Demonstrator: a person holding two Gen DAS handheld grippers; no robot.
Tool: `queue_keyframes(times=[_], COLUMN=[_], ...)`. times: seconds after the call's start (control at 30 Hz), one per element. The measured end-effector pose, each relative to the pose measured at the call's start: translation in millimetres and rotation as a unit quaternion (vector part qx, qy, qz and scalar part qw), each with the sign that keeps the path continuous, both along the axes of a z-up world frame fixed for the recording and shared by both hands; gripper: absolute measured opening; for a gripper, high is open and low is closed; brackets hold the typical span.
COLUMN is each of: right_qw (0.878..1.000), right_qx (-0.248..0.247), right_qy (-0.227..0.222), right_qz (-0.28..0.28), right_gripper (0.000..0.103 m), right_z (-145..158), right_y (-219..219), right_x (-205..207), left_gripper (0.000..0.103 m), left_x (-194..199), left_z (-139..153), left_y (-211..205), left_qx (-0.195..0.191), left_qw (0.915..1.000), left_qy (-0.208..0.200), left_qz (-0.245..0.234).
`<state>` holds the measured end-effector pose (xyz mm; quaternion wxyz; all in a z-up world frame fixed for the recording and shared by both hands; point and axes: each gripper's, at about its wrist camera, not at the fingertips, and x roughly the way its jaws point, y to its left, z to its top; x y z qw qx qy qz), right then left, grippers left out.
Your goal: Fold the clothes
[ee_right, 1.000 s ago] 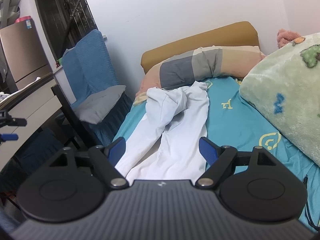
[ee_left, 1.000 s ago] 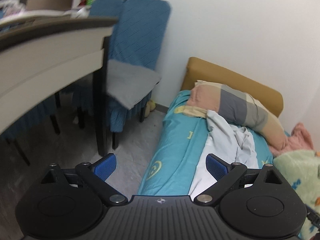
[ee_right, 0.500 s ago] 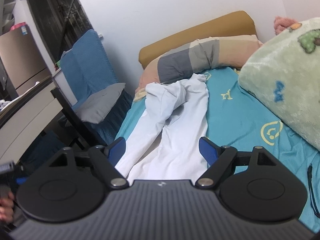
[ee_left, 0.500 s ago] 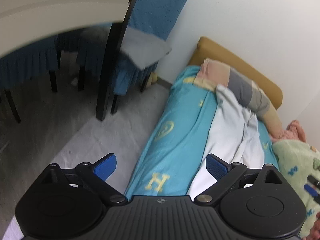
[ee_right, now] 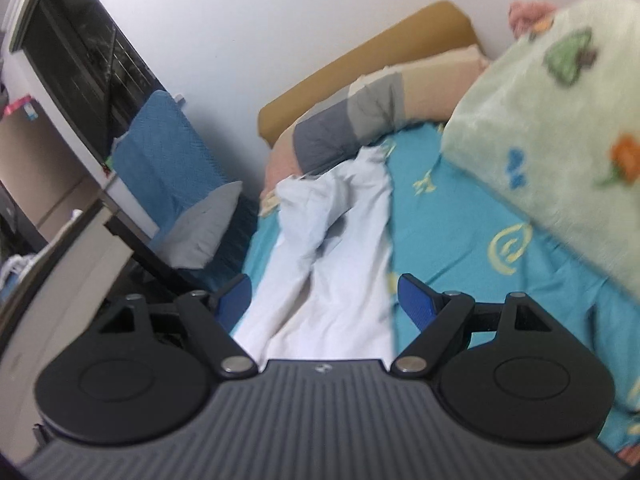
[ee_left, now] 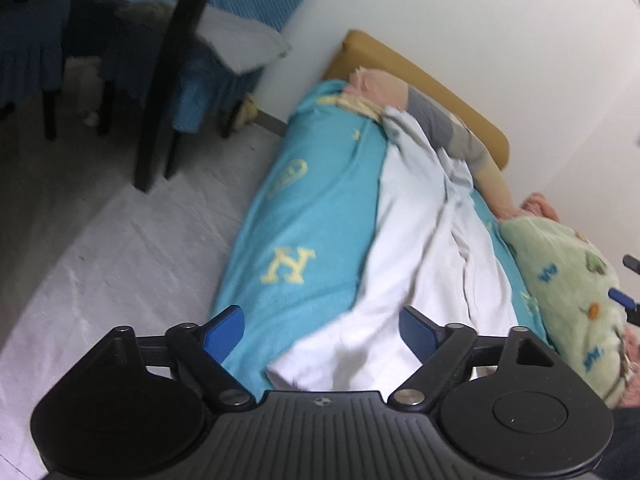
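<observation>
White trousers (ee_left: pixel 420 248) lie lengthwise on the bed's teal sheet (ee_left: pixel 304 216), waist toward the pillow, leg ends toward me. They also show in the right wrist view (ee_right: pixel 340 248). My left gripper (ee_left: pixel 320 330) is open and empty, hovering above the near leg end at the bed's left edge. My right gripper (ee_right: pixel 324 300) is open and empty, above the lower legs of the trousers. The tip of the right gripper (ee_left: pixel 624 296) shows at the right edge of the left wrist view.
A striped pillow (ee_right: pixel 360 120) lies against the tan headboard (ee_right: pixel 360 68). A green fleece blanket (ee_right: pixel 560 112) is piled on the bed's right side. A blue-covered chair (ee_left: pixel 224 52) and a dark table leg (ee_left: pixel 168 80) stand on the grey floor (ee_left: pixel 120 248) left of the bed.
The left gripper has tilted down and moved right, from facing the table and chair to over the bed edge and trouser legs. The right gripper has moved slightly closer to the trousers. Both stay open.
</observation>
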<state>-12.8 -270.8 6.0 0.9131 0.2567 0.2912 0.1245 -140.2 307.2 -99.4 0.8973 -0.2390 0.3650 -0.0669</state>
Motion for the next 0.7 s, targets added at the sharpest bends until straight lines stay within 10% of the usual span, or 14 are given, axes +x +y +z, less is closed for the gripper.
queue_keyframes(times=[0.2,0.4,0.53,0.63,0.7], right_qw=[1.0,0.999,0.999,0.999,0.999], right_qx=[-0.011,-0.04,-0.039,-0.033,-0.033], right_qy=[0.004,0.01,0.016,0.02,0.022], right_qz=[-0.029,-0.015,-0.013,-0.009,-0.007], right_gripper=[0.082,0.082,0.082,0.082,0.082], right_z=[-0.5,-7.3,-10.6,-13.0,-14.2], right_y=[-9.6,6.8,8.5,8.3,8.9], right_x=[-3.8,-2.8,-1.3,-1.1,-0.9], left_gripper=[0.076,0.071,0.053,0.006,0.005], left_x=[3.1,10.4,16.0,21.4,19.2], left_z=[-21.6,-16.6,-11.5,-16.2,-10.7], left_y=[-8.3,-32.6,-71.7,-102.0,-116.2], left_qx=[-0.003,0.074,0.179,0.259,0.288], left_qw=[0.9994,0.9926,0.9713,0.9449,0.9318], left_qy=[-0.003,-0.029,-0.029,-0.007,-0.009], left_qz=[-0.034,-0.091,-0.154,-0.2,-0.22])
